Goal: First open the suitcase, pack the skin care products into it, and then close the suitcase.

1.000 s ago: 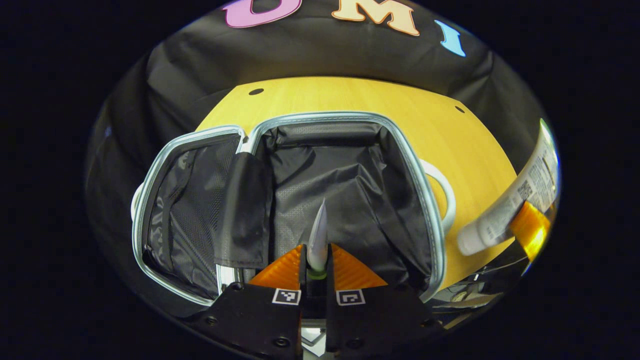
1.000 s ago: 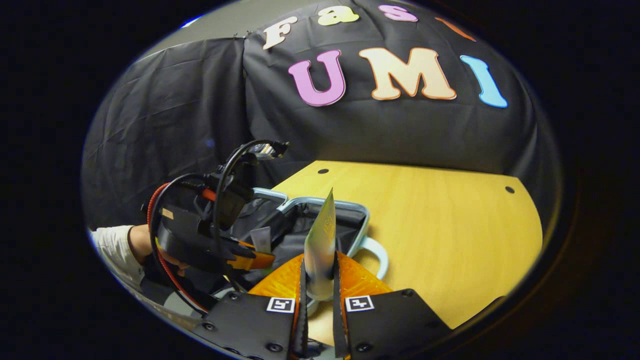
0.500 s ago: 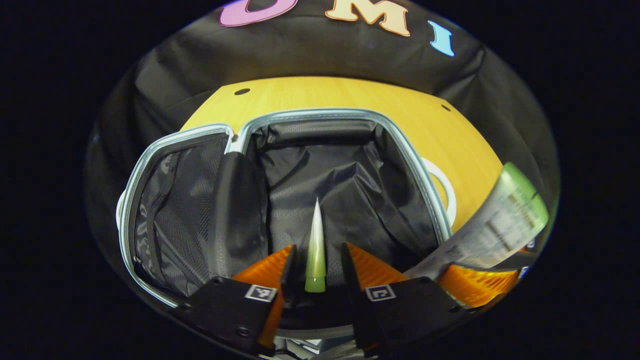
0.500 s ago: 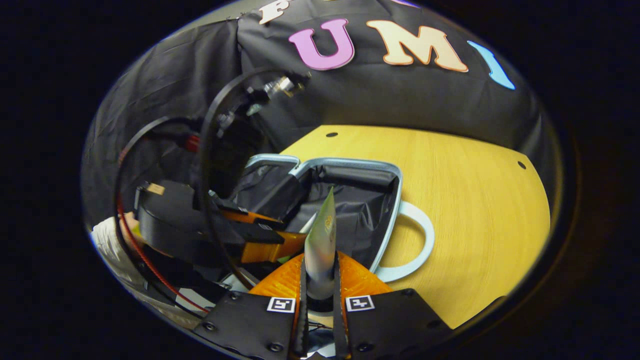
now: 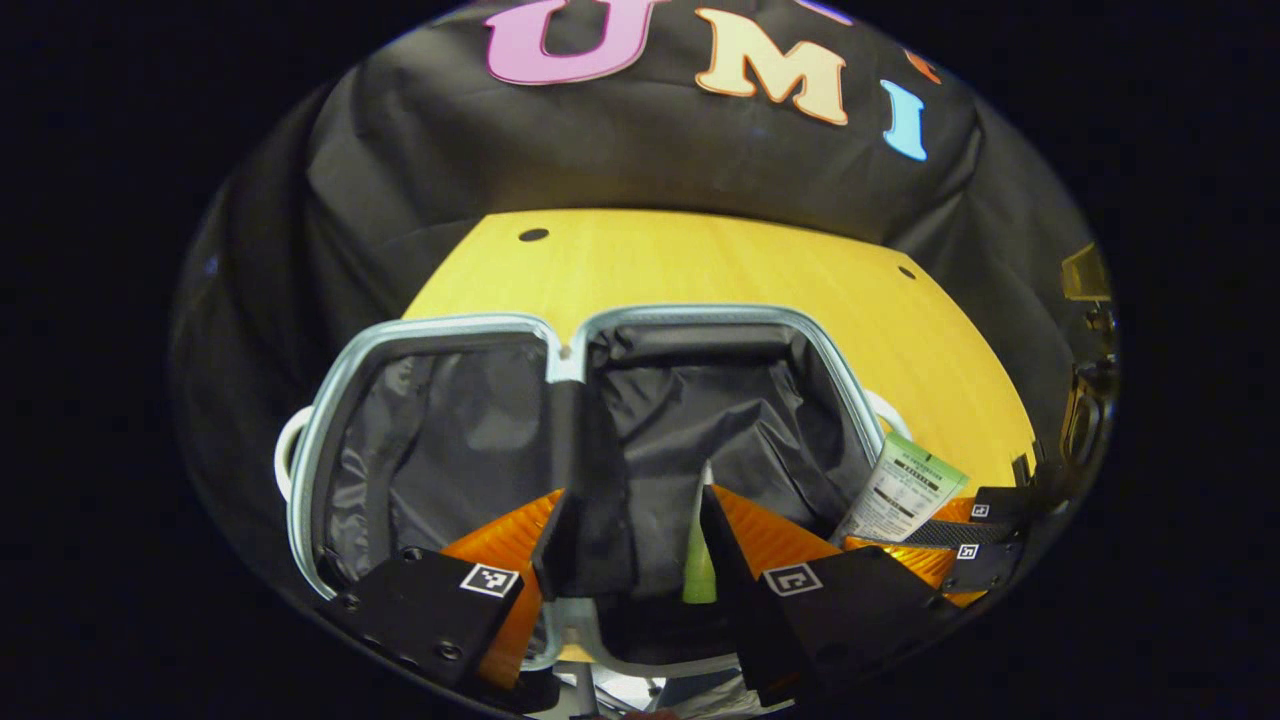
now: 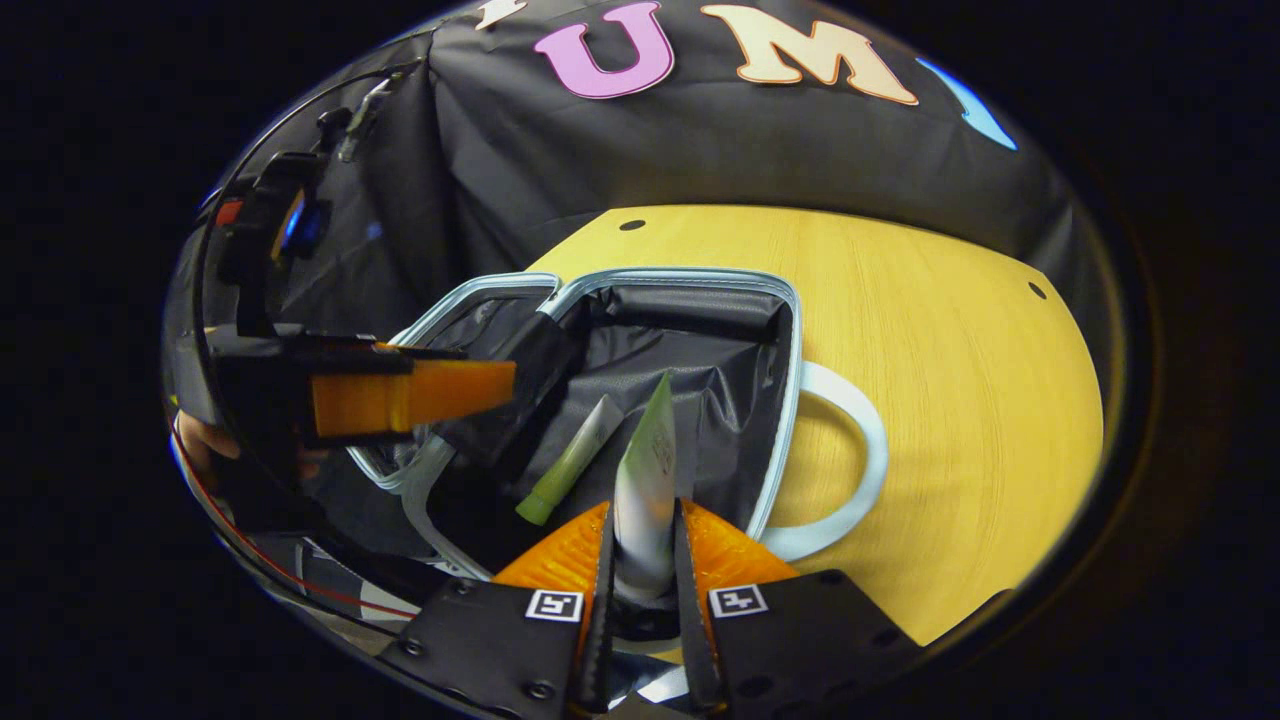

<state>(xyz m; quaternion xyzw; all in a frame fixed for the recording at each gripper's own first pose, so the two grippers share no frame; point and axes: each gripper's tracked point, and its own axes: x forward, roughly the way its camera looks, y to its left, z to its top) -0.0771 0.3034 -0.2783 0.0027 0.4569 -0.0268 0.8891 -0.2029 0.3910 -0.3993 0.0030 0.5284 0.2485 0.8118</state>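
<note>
- The green-capped tube [image 6: 570, 462] is lying loose on the black lining of the open suitcase [image 6: 790, 330], cap end pointing toward seven o'clock in the right gripper view; in the left gripper view a strip of it [image 5: 699, 560] is showing between the spread fingers.
- The second tube [image 6: 648, 470] is standing nearly upright, pinched between both fingers of the right gripper [image 6: 641, 560], which is poised over the suitcase's near rim; in the left gripper view the same tube [image 5: 900, 490] is sitting at about four o'clock.
- The left gripper [image 5: 610, 545] is standing wide open and empty above the lining; from the right gripper view it [image 6: 415, 392] is hanging at nine o'clock over the lid half.
- To do this step well, I'd say the right gripper should be lowering its tube deep into the main compartment, beside the loose tube and not across it, and letting go only once it is resting flat, so the lid can fold over cleanly.
- The white handle [image 6: 850, 470] at three o'clock and the wooden table [image 6: 950, 330] beyond it are lying outside the drop zone.
- Compared with a second ago, the left gripper has released the green-capped tube it was clamping and is pulling back, while the right gripper has been travelling in from the table toward the case.
</note>
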